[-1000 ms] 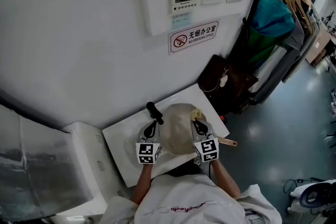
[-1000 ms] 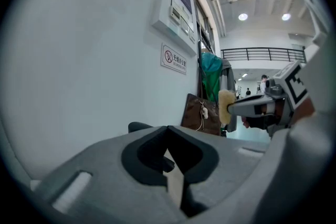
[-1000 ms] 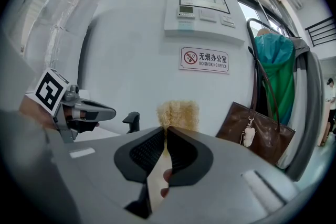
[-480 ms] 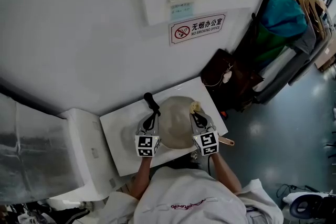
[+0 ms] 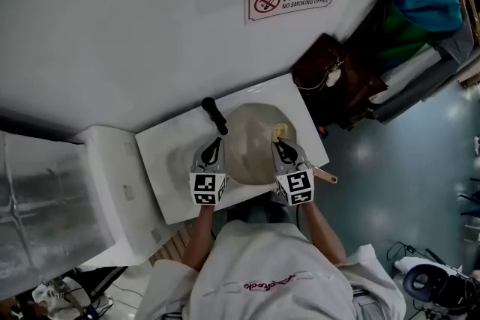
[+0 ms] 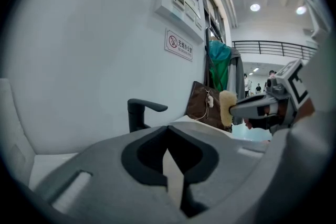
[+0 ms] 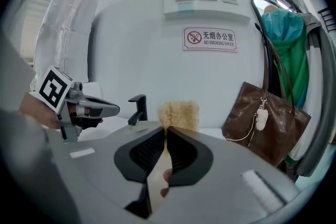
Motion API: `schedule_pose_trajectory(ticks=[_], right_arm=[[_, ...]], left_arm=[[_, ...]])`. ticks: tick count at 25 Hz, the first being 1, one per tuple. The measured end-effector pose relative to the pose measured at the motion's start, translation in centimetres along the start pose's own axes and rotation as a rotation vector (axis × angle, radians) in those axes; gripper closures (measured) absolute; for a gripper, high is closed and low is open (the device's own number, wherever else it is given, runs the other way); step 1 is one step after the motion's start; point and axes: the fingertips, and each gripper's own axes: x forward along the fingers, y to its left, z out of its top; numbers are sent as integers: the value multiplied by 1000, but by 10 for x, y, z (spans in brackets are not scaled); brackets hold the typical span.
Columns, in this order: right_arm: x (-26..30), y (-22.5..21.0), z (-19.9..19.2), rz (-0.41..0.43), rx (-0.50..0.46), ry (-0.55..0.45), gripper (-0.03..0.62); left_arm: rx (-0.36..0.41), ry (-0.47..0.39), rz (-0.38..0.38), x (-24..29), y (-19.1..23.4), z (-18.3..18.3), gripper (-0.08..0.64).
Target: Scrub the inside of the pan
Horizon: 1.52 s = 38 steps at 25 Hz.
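A round beige pan (image 5: 247, 150) lies in the white sink (image 5: 161, 168), its wooden handle end (image 5: 327, 177) sticking out to the right. My left gripper (image 5: 214, 149) sits at the pan's left rim, jaws shut with a thin pale edge between them (image 6: 171, 168). At the pan's far right side my right gripper (image 5: 282, 147) is shut on a yellowish sponge (image 5: 280, 132), which sticks out past the jaws (image 7: 178, 113). The left gripper view shows the sponge (image 6: 227, 107) held upright. The pan's inside is hidden in both gripper views.
A black faucet (image 5: 213, 115) stands at the sink's back, just beyond the left gripper. A brown bag (image 5: 330, 71) hangs to the right, by a rack of clothes (image 5: 427, 4). A white unit (image 5: 101, 183) adjoins the sink's left.
The head view has tilted further down, so the wall panel has slid out of the top. Both grippers keep their places at the pan's two sides.
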Motion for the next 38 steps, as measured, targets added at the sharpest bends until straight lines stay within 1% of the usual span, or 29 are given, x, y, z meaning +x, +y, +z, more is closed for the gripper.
schedule_pose_trajectory(ticks=[7, 16, 17, 18, 19, 25, 28, 32, 36, 38], right_arm=[[2, 17, -27, 28, 14, 54, 568], [8, 26, -52, 49, 31, 104, 568], [9, 27, -54, 51, 33, 107, 568], [9, 27, -56, 53, 35, 111, 568], [10, 27, -59, 54, 36, 115, 568], [14, 27, -66, 64, 41, 133, 568], [18, 25, -67, 71, 36, 141, 568], [28, 24, -67, 88, 11, 144, 568], [38, 27, -67, 118, -38, 159, 568], [44, 29, -65, 137, -78, 167, 568]], left_arm=[[-39, 52, 14, -5, 4, -36, 560], [-52, 94, 40, -4, 12, -62, 560], [-54, 96, 40, -3, 13, -64, 553], [-57, 100, 38, -1, 14, -67, 509], [-61, 105, 36, 0, 14, -70, 489], [-75, 156, 41, 7, 17, -84, 442], [-82, 156, 44, 10, 16, -84, 444], [-75, 177, 64, 11, 20, -86, 506], [-86, 164, 72, 12, 22, -85, 511], [-88, 169, 72, 11, 22, -86, 511]])
